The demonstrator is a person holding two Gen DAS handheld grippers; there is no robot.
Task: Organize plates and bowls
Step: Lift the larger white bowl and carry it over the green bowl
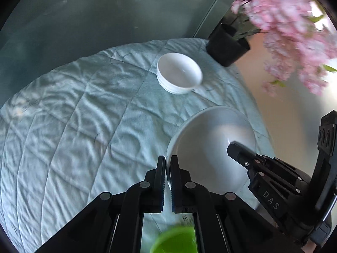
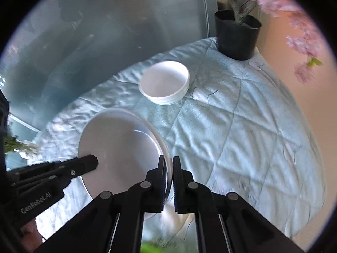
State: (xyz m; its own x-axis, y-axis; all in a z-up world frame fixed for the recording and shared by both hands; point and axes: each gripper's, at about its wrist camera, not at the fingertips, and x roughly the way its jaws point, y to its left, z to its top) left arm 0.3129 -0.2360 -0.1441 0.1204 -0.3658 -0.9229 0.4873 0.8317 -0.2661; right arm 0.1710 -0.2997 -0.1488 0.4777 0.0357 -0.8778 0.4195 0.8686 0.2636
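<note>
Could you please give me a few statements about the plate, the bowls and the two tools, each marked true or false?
1. Both tools grip the same white plate. True: the left tool pinches one edge, the right tool the opposite edge.
2. The white bowls are stacked on the plate. False: they sit apart on the light blue quilt, farther back.
3. The plant pot is black. True.
4. The flowers are yellow. False: they are pink.
5. The right tool is wide open. False: it is shut on the plate's rim.
</note>
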